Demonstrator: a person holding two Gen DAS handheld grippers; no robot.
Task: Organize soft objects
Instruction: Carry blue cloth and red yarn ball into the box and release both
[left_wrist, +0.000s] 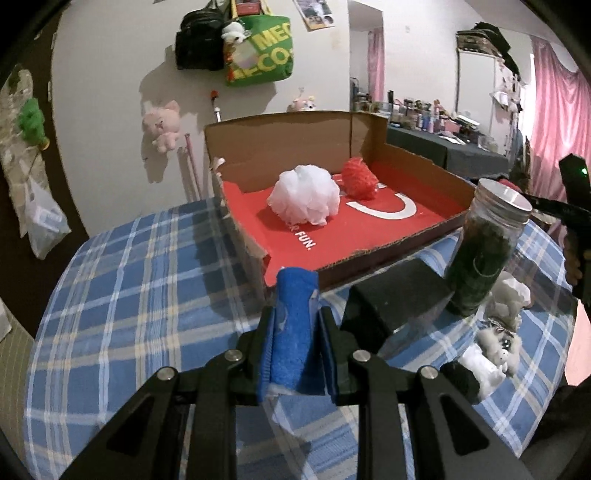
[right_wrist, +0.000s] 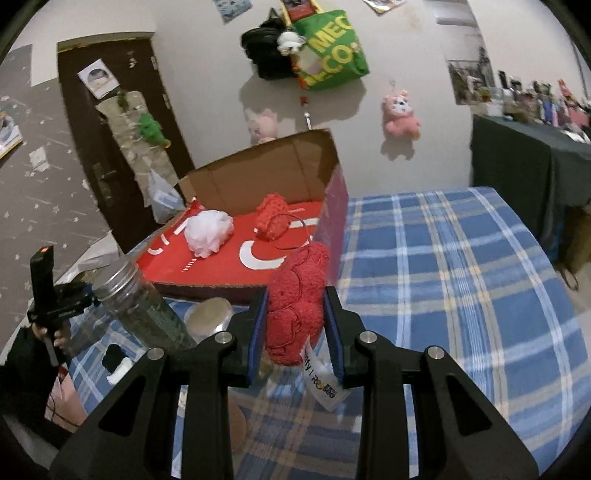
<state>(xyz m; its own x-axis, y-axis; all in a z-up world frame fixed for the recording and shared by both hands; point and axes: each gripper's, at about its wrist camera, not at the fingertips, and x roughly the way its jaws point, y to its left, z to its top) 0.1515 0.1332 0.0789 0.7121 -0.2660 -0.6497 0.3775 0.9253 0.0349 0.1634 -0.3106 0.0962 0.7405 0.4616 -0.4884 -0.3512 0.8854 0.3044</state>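
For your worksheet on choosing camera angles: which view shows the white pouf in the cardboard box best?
The left wrist view: the white pouf sits near the centre, large and unobstructed, on the red floor of the cardboard box. The right wrist view shows it too, also unobstructed, but smaller and off to the left.

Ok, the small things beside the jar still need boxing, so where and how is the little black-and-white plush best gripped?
Probably across the white body of the black-and-white plush, coming from above. It lies flat on the plaid cloth, close beside the jar and a white soft item, so a side approach looks crowded.
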